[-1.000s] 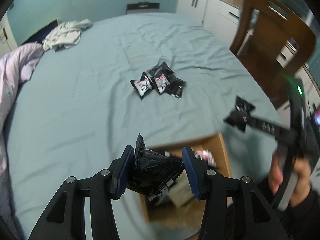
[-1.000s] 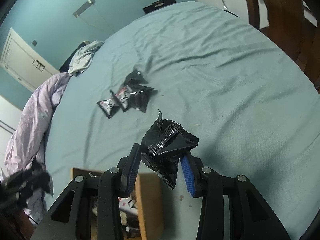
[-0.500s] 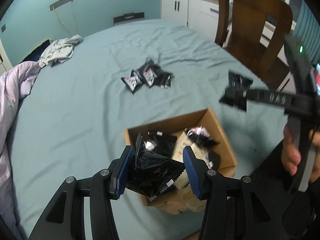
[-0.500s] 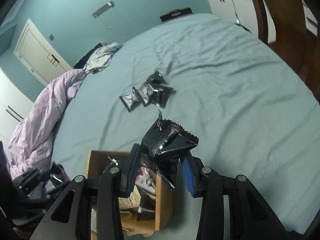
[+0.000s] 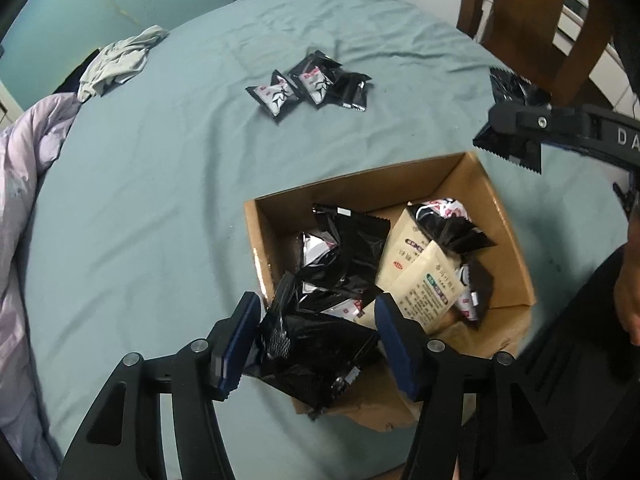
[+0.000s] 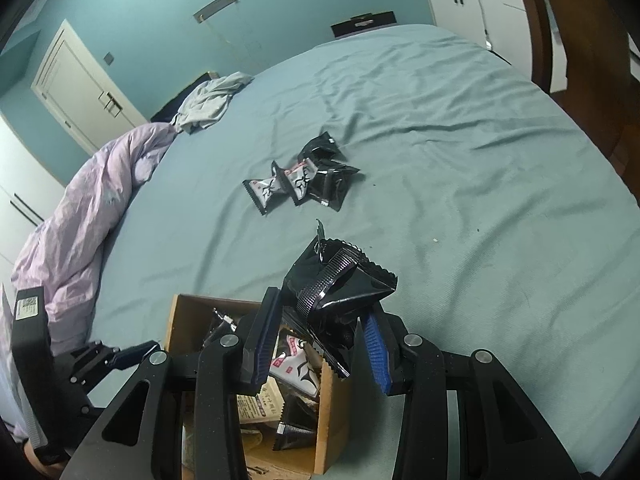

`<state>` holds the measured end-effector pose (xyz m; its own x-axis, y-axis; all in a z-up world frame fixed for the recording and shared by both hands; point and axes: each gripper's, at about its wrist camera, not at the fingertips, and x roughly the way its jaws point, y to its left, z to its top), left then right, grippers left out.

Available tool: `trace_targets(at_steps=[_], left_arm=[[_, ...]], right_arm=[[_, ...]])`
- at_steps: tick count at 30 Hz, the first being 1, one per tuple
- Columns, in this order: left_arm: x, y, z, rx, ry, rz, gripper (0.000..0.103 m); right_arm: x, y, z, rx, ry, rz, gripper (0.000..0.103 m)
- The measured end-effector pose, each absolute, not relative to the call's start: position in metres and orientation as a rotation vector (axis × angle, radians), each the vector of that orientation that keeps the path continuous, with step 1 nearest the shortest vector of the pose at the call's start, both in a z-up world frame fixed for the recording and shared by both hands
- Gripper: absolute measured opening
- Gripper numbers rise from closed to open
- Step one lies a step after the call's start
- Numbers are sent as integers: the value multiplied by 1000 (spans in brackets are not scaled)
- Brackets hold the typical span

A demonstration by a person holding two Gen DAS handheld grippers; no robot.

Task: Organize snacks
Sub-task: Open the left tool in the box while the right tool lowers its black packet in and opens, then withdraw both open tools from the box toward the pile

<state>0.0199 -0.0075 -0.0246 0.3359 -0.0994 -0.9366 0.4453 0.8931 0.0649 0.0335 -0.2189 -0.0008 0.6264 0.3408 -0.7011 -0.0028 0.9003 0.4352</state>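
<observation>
The left gripper (image 5: pixel 316 334), jaws opening around a black packet (image 5: pixel 316 354) at lower centre over the cardboard box's (image 5: pixel 504 216) near-left corner, could spill it onto the sheet, while the right gripper (image 6: pixel 320 338) pinches another black snack packet (image 6: pixel 340 280).

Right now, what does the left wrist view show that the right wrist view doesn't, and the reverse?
Left wrist only: the whole open cardboard box with beige packets inside, and the left gripper, jaws opening around a black snack packet. Right wrist only: a white door and the crumpled packet clamped in the right gripper. Both: the loose packets on the teal sheet, the lilac duvet.
</observation>
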Motion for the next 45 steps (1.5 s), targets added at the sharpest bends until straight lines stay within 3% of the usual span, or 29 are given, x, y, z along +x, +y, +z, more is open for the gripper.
trace_targets(at_steps=[4,6,11,33,41,45], left_arm=[[20,-13,-28,376,1178,-371,66],[21,-13,-24,363,1171,-374,73],[20,-4,1,343,1044,-304,84],[37,23,4,268,1054,-179,86],[35,24,5,270,1051,-157,86],[33,23,6,271,1049,-164,86]], right_arm=[[39,-213,-5,396,900,211,38],[40,-212,-5,393,902,211,38],[39,-213,-4,402,893,222,38],[44,-131,-21,84,1026,465,41],[39,-174,-8,336,939,398,79],[33,-195,-3,372,897,295,81]])
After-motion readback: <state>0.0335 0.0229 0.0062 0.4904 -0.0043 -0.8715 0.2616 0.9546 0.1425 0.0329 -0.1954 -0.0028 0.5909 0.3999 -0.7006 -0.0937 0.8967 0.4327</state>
